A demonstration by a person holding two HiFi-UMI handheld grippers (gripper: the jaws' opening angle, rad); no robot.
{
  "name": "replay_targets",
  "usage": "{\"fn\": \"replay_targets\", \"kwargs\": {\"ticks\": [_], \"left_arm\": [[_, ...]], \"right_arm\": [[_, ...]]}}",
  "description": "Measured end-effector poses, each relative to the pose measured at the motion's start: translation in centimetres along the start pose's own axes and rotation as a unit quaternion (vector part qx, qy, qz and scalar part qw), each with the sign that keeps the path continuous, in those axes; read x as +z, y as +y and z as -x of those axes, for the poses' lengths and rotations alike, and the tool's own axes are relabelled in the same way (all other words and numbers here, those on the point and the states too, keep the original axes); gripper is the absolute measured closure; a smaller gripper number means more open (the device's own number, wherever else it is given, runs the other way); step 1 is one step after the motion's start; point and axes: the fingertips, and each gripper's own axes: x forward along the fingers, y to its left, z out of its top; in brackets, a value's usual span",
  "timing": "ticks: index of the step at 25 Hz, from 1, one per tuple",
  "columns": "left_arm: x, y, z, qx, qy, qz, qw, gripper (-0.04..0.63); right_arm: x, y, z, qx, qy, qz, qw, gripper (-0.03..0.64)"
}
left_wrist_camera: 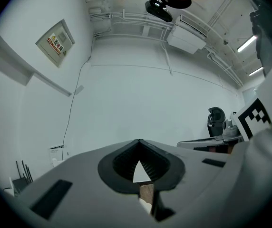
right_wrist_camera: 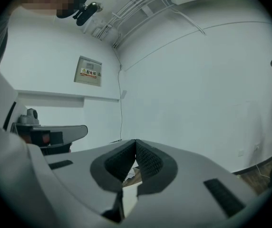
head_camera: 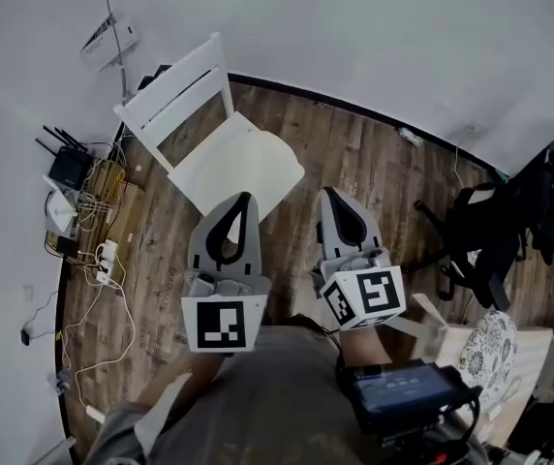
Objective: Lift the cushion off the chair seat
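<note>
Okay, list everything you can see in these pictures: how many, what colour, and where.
chair: one, white, by the wall ahead
cushion: one, cream, on the chair seat
router: one, black, by the left wall among cables
power strip: one, white, on the floor at left
office chair: one, black, at right
pad: one, white with dark pattern, lower right
sign: one, white, on the wall
floor: brown wood
left gripper: grey, shut, empty
right gripper: grey, shut, empty

Black router (head_camera: 67,168) with antennas by wall, my left. White power strip (head_camera: 107,258) just beside cable tangle (head_camera: 91,204). Black office chair (head_camera: 480,232) my right, on wood floor (head_camera: 354,158).
</note>
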Motion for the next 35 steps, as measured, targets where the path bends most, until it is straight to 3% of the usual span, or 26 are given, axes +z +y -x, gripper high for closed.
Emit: {"fn": "replay_targets", "kwargs": {"ticks": [8, 24, 26, 31, 35], "left_arm": [[1.0, -0.3, -4.6, -0.008, -0.01, -0.005, 0.9999, 0.589], [-7.3, 0.3, -20.2, 0.01, 0.064, 0.035, 0.9973, 0.589], [-8.4, 0.5, -21.7, 0.013, 0.074, 0.029, 0.9967, 0.589], [-11.1, 0.6, -24.3, 0.01, 0.111, -0.04, 0.993, 0.589], [-12.7, 1.1, -26.5, 0.012, 0.114, -0.032, 0.9929, 0.589]], "right_arm": [[1.2, -2.9, -3.1, -0.002, -0.005, 0.003, 1.0, 0.609], [-5.5, -13.3, -15.9, 0.045, 0.077, -0.024, 0.996, 0.609], [-6.5, -14.0, -17.3, 0.055, 0.086, -0.027, 0.994, 0.609], [-9.9, -15.2, -19.9, 0.078, 0.117, -0.04, 0.989, 0.609], [-13.3, -16.1, -21.9, 0.086, 0.153, -0.047, 0.983, 0.609]]}}
